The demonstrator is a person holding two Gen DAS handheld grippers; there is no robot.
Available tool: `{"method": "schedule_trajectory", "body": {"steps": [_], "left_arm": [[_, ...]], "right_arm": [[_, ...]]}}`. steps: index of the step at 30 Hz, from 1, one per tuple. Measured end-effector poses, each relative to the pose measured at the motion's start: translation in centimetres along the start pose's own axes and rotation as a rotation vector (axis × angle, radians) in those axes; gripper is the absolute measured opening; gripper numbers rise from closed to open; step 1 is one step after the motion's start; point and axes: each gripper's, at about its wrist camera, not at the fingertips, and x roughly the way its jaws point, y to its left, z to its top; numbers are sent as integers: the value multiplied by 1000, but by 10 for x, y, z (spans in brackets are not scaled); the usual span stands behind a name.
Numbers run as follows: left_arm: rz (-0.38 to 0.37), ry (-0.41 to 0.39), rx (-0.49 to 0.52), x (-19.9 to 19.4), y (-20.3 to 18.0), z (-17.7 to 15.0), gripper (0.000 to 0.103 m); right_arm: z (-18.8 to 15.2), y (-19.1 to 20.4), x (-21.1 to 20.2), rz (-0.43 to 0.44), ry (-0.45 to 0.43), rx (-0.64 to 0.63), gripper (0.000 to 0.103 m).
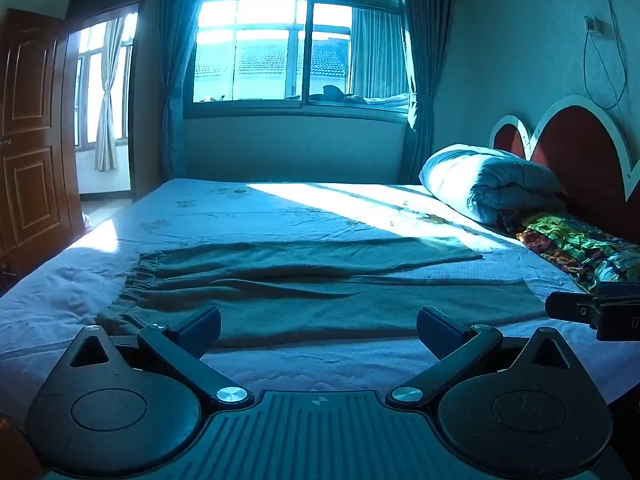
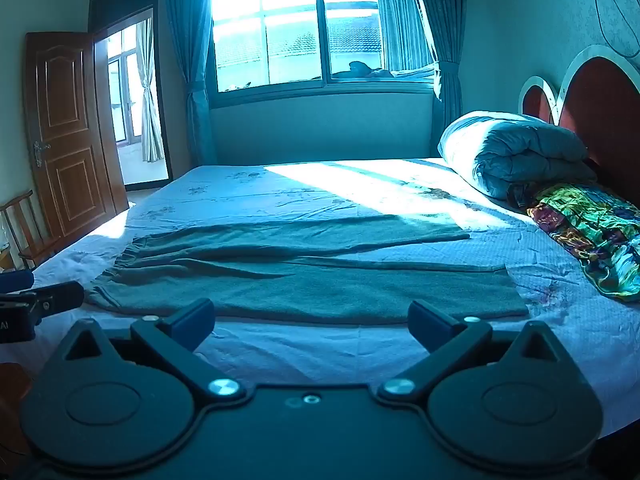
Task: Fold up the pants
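Pants (image 1: 312, 280) lay flat on the bed sheet (image 1: 280, 208), crosswise just ahead of both grippers, waistband to the left, leg hems to the right. Left gripper (image 1: 319, 326) was spread wide, holding nothing, fingertips just short of the near leg's edge. Right gripper (image 2: 311, 320) likewise spread wide and holding nothing, near leg edge just beyond its tips. Neither touched the fabric as far as I could tell.

Pants looked like soft grey-green knit, gathered elastic waistband (image 2: 120, 264), long shallow wrinkles along the legs; legs diverged toward the hems (sheet showed in a wedge between them). Sheet was pale with a faint floral print, a sun patch on the far half.

Rolled quilt (image 2: 516, 152) and patterned pillow (image 2: 592, 224) sat by the red headboard (image 1: 580, 152); pillow cut off at the frame's right edge. Strong backlight from the window (image 1: 280, 36) and a blue cast left colours unreliable.
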Motion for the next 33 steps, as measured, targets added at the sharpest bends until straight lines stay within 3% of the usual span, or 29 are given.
{"method": "schedule_trajectory", "body": {"steps": [8, 9, 23, 33], "left_arm": [[-21, 4, -3, -7, 3, -4, 103], [4, 9, -4, 2, 5, -2, 103], [19, 42, -17, 4, 2, 0, 103], [48, 22, -74, 0, 5, -1, 103]], "right_arm": [[0, 0, 0, 1, 1, 0, 97], [0, 0, 0, 1, 2, -1, 97], [0, 2, 0, 1, 1, 0, 97], [-1, -1, -1, 3, 3, 2, 97]]}}
